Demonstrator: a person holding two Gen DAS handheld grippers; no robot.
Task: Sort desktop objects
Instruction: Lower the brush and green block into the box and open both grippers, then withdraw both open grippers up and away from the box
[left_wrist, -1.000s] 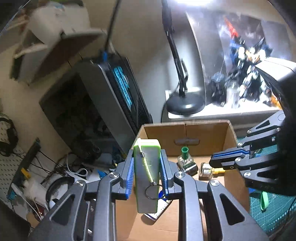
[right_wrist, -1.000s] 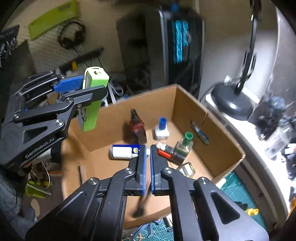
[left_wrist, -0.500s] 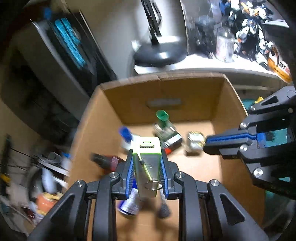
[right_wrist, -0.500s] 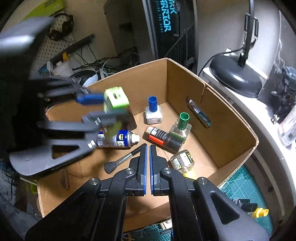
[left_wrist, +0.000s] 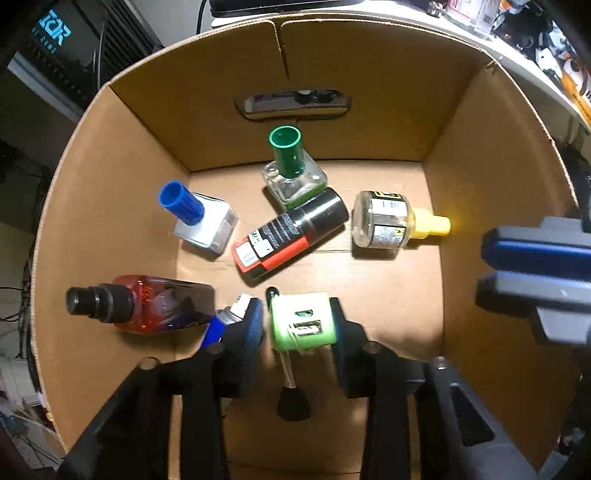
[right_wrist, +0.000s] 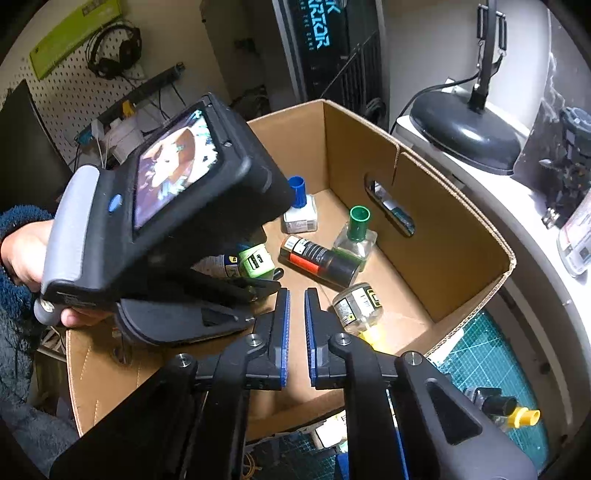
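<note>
Looks like the drop-off: green power bank low by the cardboard box's near wall, between the left gripper's just-parted fingers, with the right gripper slightly apart and empty; calls next for lifting clear.

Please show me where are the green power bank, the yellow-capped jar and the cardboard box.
green power bank (left_wrist: 303, 320), left wrist view, its port end
yellow-capped jar (left_wrist: 380, 223), left wrist view, its glass body
cardboard box (left_wrist: 369, 92), left wrist view, far wall

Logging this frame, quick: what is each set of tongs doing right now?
Left tongs: open, the green power bank loose between the pads, inside the cardboard box.
Right tongs: slightly open, holding nothing.
</note>
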